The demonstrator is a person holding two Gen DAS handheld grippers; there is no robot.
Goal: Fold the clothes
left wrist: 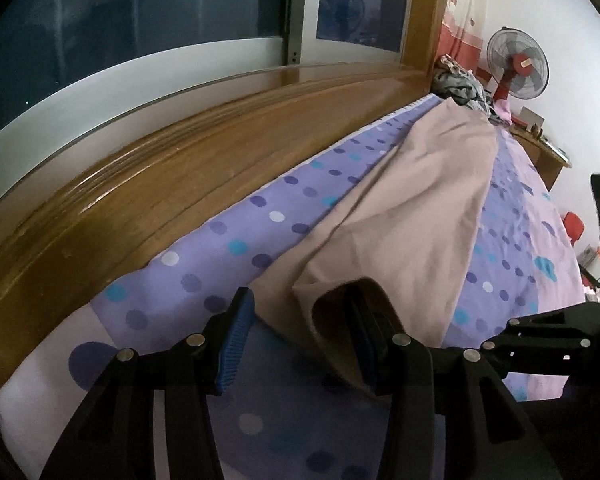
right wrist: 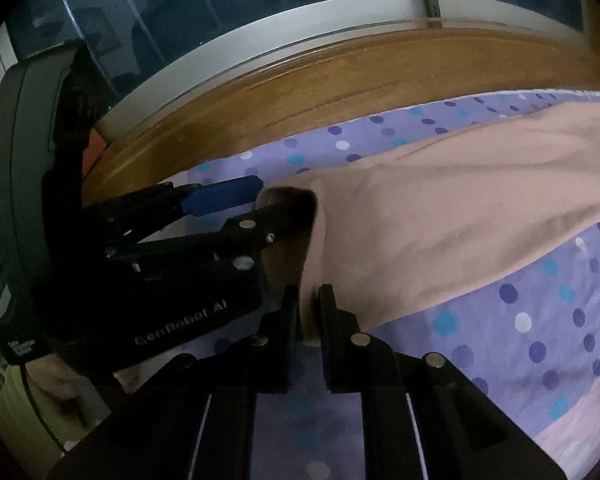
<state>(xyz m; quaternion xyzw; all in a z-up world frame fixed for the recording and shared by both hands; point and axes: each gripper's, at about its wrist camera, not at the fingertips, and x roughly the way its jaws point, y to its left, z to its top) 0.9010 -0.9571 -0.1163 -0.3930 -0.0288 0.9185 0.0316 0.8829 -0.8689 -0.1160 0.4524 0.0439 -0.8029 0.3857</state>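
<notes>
Nearest to us in the right wrist view, right gripper (right wrist: 309,300): matte black fingers nearly together, pinching the hem edge of the beige garment (right wrist: 440,216), a thin fold of cloth sandwiched between the jaws. In the same view we see the left gripper (right wrist: 260,200) come in from the left, black linkage with silver pivot pins and a blue ribbed pad (right wrist: 220,196); one finger sits inside the garment's open hem, the blue-padded one outside above it. In the left wrist view, left gripper (left wrist: 300,312) is spread wide: the left blue pad (left wrist: 236,340) rests just beside the cloth edge over the sheet, the right finger is tucked into the hem pocket, cloth draped over it. We'd call it open, hooked in the opening, not clamped. The beige garment (left wrist: 412,208) is smooth, matte, thin knit-looking fabric, long and tapering away from us, lying flat on the bed with soft creases, near end lifted at the grippers. Under it a bedsheet (left wrist: 228,240), lilac cotton with blue, navy and white polka dots, lightly wrinkled. Alongside the bed, a glossy brown wooden frame (left wrist: 140,184), grooved, then a white-framed window (left wrist: 160,12) with dark glass. At the far end, a heap of crumpled clothes (left wrist: 460,84) and a standing fan (left wrist: 518,64) with a red hub against a white wall.
</notes>
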